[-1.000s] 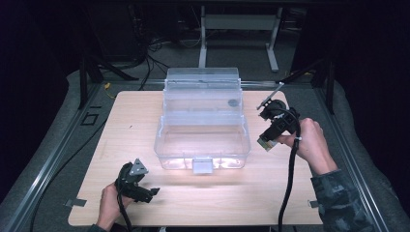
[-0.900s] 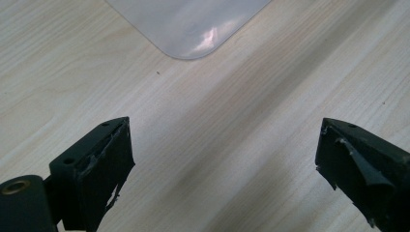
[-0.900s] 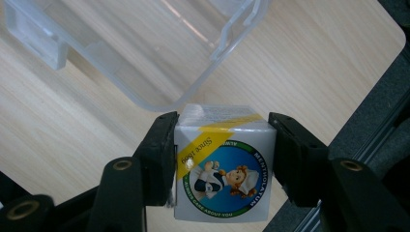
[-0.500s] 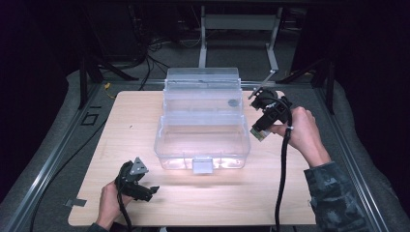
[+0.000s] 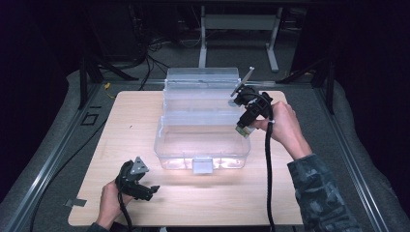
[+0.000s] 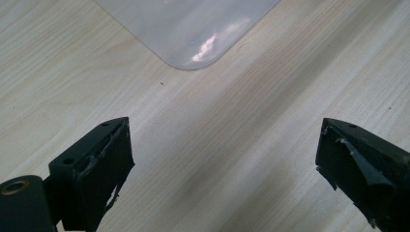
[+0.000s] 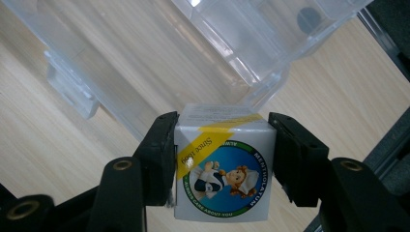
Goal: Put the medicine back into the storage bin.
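- Done so far, as I judge it: my right gripper (image 7: 224, 159) pinches the small white box (image 7: 225, 166) between both pads, lifted off the table (image 5: 130, 125).
- The box hangs at the right rim of the open clear plastic bin (image 5: 200, 140), not yet inside.
- Left to do: carry it over the bin and let go.
- My left gripper (image 6: 223, 159), jaws spread and empty, rests near the bin's front corner.

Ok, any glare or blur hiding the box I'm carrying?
Right gripper view: the small box between the fingers is sharp, its label readable. High view: dark surroundings, glare along the clear bin front. Left gripper view: a bright glint on the bin's corner.
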Motion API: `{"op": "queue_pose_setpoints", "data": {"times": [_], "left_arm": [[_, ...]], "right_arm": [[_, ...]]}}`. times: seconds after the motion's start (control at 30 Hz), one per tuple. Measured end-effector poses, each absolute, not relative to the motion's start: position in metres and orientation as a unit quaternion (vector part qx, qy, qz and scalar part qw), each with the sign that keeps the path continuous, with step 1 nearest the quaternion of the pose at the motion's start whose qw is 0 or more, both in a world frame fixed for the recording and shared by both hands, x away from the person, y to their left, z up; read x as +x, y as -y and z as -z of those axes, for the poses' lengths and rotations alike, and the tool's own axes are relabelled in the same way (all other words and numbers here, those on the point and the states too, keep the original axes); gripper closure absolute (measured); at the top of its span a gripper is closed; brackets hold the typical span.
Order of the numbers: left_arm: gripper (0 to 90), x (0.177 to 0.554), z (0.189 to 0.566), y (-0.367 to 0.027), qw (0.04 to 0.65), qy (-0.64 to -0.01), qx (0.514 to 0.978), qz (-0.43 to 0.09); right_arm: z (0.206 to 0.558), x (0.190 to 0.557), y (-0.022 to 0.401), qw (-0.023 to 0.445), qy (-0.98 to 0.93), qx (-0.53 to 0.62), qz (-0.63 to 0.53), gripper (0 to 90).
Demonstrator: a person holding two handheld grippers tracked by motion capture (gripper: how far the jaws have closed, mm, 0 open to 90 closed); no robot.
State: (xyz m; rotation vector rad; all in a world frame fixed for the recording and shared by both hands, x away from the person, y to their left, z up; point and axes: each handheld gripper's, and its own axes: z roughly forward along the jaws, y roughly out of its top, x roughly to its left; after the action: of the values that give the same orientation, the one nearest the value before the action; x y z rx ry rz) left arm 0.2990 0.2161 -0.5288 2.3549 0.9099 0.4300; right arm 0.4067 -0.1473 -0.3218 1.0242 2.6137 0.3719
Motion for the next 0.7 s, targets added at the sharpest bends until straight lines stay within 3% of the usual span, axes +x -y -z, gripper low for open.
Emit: {"op": "queue_pose_setpoints", "data": {"times": [0.7], "left_arm": [[6.3,0.301,0.531,-0.216,0.282,-0.342,0.883,-0.154]], "right_arm": [[0.374,0.436,0.134,0.094,-0.923,0.355,-0.113,46.3]]}}
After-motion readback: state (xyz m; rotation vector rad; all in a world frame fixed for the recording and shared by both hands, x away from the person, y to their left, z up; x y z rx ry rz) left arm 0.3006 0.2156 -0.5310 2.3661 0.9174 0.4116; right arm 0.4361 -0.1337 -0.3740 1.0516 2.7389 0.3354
